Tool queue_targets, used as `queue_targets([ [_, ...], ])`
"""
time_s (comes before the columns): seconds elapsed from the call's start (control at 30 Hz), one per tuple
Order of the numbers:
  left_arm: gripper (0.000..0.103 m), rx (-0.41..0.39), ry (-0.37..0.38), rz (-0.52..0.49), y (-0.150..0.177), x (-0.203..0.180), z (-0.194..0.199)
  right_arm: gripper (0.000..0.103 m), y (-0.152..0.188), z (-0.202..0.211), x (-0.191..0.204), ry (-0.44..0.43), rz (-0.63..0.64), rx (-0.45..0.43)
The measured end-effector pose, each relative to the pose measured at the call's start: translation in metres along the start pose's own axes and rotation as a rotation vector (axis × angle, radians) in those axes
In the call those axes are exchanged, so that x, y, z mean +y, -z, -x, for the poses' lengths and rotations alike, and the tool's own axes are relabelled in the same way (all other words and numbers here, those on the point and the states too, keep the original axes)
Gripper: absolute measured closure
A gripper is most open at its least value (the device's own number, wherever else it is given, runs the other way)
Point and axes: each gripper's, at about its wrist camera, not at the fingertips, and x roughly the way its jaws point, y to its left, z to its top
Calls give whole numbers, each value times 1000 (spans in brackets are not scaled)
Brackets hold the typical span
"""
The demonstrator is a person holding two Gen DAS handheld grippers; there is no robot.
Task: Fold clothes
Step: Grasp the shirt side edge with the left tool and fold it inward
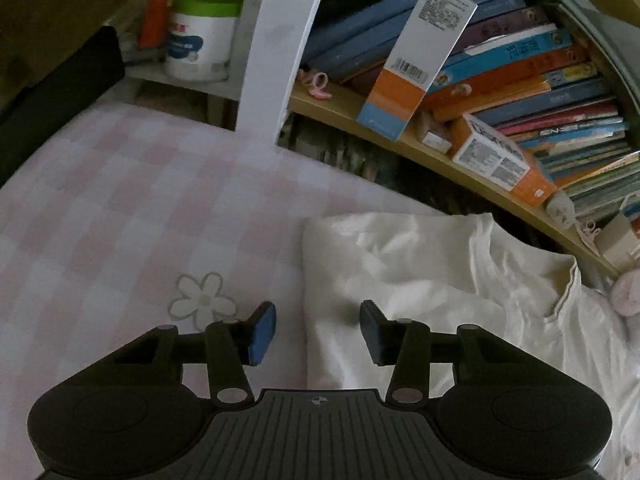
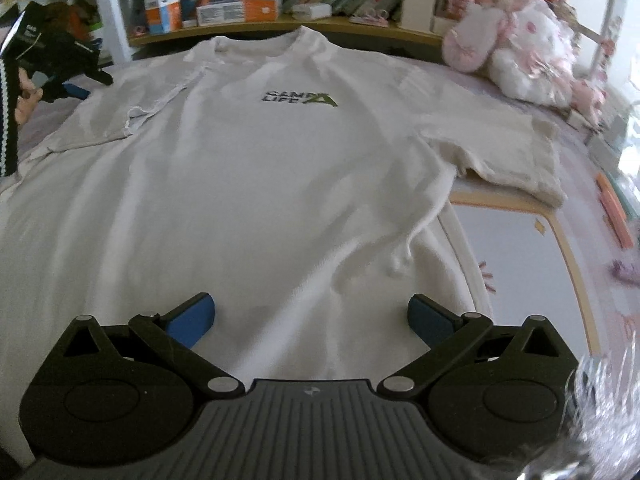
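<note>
A white T-shirt with a dark and green chest print lies spread flat, front up, on the bed. Its left sleeve is folded inward over the chest, while the right sleeve lies out to the side. My right gripper hovers open over the shirt's lower hem, nothing between its fingers. In the left wrist view the shirt's folded shoulder edge and collar lie ahead. My left gripper is open above that edge, empty. The left gripper also shows at the far left of the right wrist view, held by a hand.
A pink checked bedsheet covers the bed. A low bookshelf full of books and boxes runs along the far side. Pink and white plush toys sit at the back right. A white board lies under the shirt's right side.
</note>
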Motion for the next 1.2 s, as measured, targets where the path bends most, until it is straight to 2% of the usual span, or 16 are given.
queue_targets([
  [0.03, 96, 6, -5, -10, -1, 0, -2, 0, 1, 1, 1, 10, -13, 3],
  [0.07, 103, 10, -15, -32, -2, -1, -5, 0, 2, 2, 3, 22, -27, 5],
  [0.17, 103, 4, -44, -113, -5, -6, -10, 0, 3, 2, 7, 47, -60, 12],
  [0.27, 103, -6, -61, -99, -12, -1, -14, 0, 3, 3, 11, 71, -92, 20],
  [0.53, 102, -15, -13, -83, -17, 7, -19, 0, 0, -2, 24, 105, -134, 19],
  [0.57, 98, -14, -5, -77, -16, 9, -18, 0, 0, -2, 25, 107, -137, 18],
  [0.73, 92, -33, 12, -41, -11, 24, -1, 0, 1, -2, 26, 115, -147, 10],
  [0.83, 85, -53, 49, -63, 0, 29, 21, 0, 1, -2, 27, 120, -153, 8],
  [0.9, 71, -64, 68, -97, 16, 28, 38, 0, 0, -3, 28, 124, -159, 12],
  [1.07, 55, -56, 109, -165, 62, 24, 75, 0, -4, -4, 30, 134, -178, 30],
  [1.2, 46, -39, 109, -246, 96, 16, 99, 0, -6, -5, 32, 147, -199, 41],
])
